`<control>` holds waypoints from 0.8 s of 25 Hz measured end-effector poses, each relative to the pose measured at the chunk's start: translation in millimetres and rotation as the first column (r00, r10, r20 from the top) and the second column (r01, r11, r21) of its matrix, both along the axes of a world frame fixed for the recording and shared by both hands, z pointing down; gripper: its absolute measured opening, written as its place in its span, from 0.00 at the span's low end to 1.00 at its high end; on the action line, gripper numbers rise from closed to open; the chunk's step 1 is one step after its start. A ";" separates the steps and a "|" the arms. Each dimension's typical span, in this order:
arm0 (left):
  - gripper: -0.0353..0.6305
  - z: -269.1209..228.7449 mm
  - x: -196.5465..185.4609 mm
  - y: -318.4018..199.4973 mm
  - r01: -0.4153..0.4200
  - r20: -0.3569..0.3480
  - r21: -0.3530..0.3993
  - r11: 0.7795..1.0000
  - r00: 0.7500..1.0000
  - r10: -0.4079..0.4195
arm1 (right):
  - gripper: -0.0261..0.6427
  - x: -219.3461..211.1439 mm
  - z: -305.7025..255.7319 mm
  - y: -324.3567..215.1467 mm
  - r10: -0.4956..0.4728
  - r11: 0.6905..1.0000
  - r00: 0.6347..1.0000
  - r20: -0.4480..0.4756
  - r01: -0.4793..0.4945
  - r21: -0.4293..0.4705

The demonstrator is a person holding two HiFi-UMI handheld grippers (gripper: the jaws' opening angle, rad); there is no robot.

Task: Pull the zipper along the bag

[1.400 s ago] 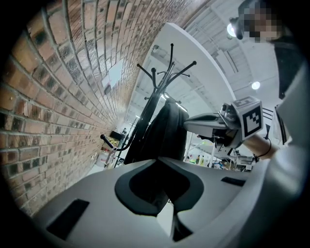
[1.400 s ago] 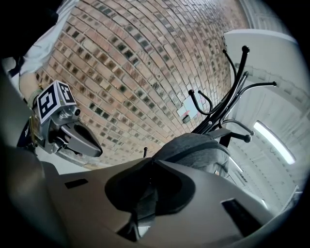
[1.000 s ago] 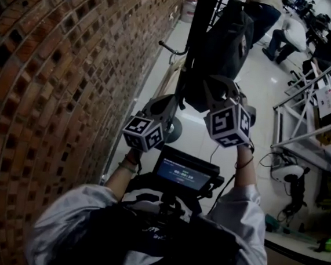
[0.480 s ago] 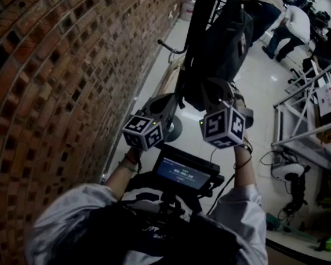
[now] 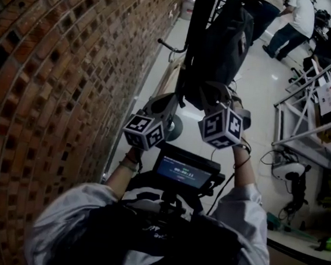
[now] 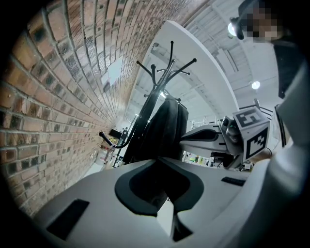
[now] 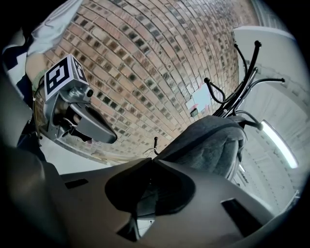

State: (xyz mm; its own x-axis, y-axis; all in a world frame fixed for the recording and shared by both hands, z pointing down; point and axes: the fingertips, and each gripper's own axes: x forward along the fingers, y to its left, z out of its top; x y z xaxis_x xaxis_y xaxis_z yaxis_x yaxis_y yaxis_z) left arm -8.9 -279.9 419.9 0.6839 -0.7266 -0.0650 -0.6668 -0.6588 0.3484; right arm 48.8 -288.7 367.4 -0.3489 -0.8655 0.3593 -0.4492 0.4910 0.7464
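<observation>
Dark backpack hangs on a black coat rack beside the brick wall. The left claw is clenched on the backpack's bottom edge. Just beside it, the right claw is clenched on the fabric too; the zipper pull cannot be made out.

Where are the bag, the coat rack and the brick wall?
bag [image 5: 224, 41], head view, on the middle of its dark side.
coat rack [image 6: 170, 63], left gripper view, on the pole just below the hooks.
brick wall [image 5: 53, 89], head view, on bare bricks at the left.
</observation>
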 end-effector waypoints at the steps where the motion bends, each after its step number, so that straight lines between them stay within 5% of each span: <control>1: 0.06 0.1 0.2 0.1 0.000 0.001 0.000 1.000 1.000 0.000 | 0.05 0.6 2.9 -0.1 0.000 1.000 1.000 0.002 0.001 -0.008; 20: 0.06 0.6 1.1 0.5 -0.003 -0.003 -0.006 1.000 1.000 0.003 | 0.05 3.3 41.8 -2.8 0.041 0.995 0.999 -0.012 -0.041 -0.086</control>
State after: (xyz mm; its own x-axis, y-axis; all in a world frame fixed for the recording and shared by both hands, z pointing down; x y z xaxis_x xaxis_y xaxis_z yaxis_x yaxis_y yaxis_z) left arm -7.7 -279.4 420.5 0.6856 -0.7252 -0.0628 -0.6640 -0.6585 0.3543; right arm 52.1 -291.4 409.1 -0.3097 -0.8445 0.4369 -0.4629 0.5353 0.7066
